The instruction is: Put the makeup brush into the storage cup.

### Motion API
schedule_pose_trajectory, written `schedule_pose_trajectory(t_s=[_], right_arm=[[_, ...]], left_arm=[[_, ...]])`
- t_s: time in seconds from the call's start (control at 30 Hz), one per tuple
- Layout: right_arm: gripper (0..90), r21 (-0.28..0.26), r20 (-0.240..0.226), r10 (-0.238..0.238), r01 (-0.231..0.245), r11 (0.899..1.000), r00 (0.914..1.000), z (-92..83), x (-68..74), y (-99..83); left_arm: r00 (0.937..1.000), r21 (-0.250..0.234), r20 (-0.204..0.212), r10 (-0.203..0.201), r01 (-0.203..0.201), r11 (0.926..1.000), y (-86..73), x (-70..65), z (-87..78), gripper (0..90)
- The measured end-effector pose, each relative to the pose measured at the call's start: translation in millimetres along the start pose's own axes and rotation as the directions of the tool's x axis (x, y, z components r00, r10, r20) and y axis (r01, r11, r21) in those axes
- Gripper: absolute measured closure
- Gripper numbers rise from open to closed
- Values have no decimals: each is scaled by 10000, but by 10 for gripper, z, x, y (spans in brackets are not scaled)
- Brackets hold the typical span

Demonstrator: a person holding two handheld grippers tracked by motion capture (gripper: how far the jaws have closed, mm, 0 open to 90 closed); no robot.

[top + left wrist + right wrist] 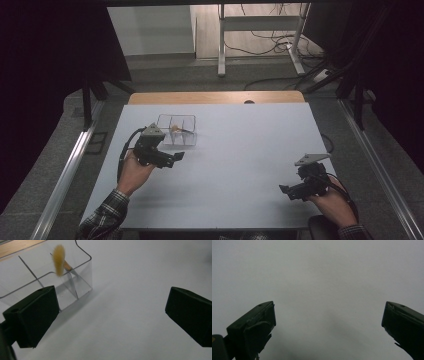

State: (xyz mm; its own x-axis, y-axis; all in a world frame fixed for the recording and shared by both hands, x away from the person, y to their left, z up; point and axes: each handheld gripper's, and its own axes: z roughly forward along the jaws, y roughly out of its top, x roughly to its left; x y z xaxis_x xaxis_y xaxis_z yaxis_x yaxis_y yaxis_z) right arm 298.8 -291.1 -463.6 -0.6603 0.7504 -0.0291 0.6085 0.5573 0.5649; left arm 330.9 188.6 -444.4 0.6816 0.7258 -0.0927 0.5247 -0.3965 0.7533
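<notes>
Brush [59,260] with yellow bristles stands tilted in a clear divided organizer [176,129] near the desk's [235,150] far left corner. Left gripper [176,157] hovers just beside it, jaws spread, empty. Right gripper [286,191], near the right front corner, likewise gapes.

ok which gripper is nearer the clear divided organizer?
Left. The left gripper sits just in front of the clear divided organizer, jaws open beside it. The right gripper is far off at the table's near right corner, jaws open.
</notes>
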Motion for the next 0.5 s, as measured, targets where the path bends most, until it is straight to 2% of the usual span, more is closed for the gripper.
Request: schedule_pose_trajectory(t_s=[0.2, 0.5], right_arm=[[0, -8, -10, -2, 2, 10000, 10000, -1, 0, 0], [0, -1, 6, -2, 2, 10000, 10000, 0, 1, 1]], left_arm=[[9993, -53, 269, -256, 257, 9997, -83, -26, -54, 0], [9992, -32, 284, -263, 264, 9996, -169, -65, -126, 0]])
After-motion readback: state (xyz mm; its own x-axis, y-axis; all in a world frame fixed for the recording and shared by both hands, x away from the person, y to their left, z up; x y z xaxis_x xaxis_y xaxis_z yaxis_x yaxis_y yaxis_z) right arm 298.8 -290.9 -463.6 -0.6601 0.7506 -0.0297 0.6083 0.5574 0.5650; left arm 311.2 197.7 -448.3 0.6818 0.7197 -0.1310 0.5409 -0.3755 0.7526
